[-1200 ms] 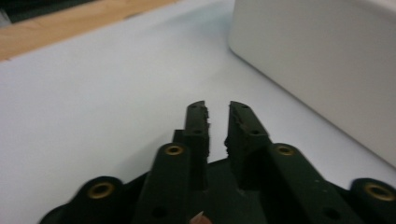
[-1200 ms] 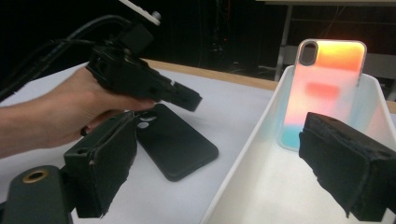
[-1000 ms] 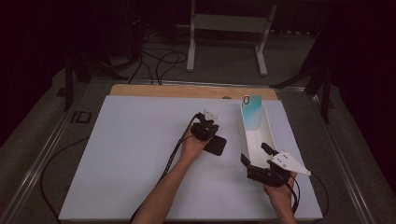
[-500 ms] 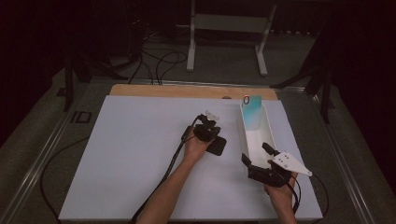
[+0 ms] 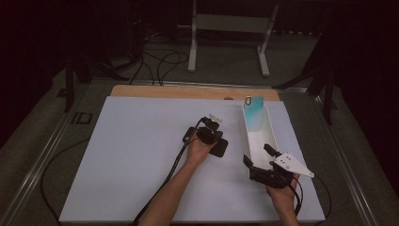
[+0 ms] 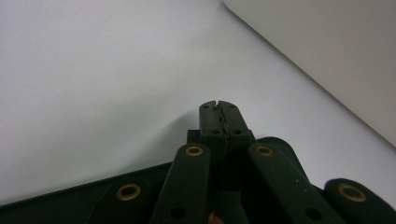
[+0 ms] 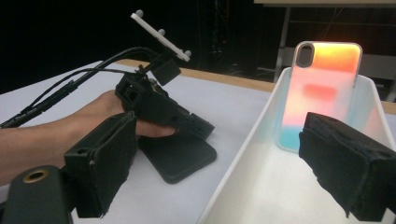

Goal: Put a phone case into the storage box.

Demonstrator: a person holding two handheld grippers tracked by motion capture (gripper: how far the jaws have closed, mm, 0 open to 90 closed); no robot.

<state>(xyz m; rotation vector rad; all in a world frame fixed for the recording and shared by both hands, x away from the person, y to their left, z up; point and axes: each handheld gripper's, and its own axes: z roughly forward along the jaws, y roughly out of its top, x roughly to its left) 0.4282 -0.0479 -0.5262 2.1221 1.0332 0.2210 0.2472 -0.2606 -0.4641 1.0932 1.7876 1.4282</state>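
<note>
The left hand-held gripper (image 5: 215, 133), jaws together and empty, is set over the black phone (image 5: 219, 147) beside the white tray's (image 5: 270, 134) wall, while the right hand-held gripper (image 5: 258, 156), jaws apart, is held at the tray's near end on the tabletop (image 5: 131, 155).

The high view looked down over the whole tabletop (image 5: 141, 165); both claw views sat low, sharing the white tray (image 7: 261, 177).

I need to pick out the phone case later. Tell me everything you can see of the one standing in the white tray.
The phone case is translucent and iridescent, orange-pink shading to teal at its foot, teal in the high view. A rounded camera cutout sits in its upper corner. It looks like glossy plastic. It stands upright, leaning on the far end wall of the long white tray, its lower edge on the tray floor.
</note>
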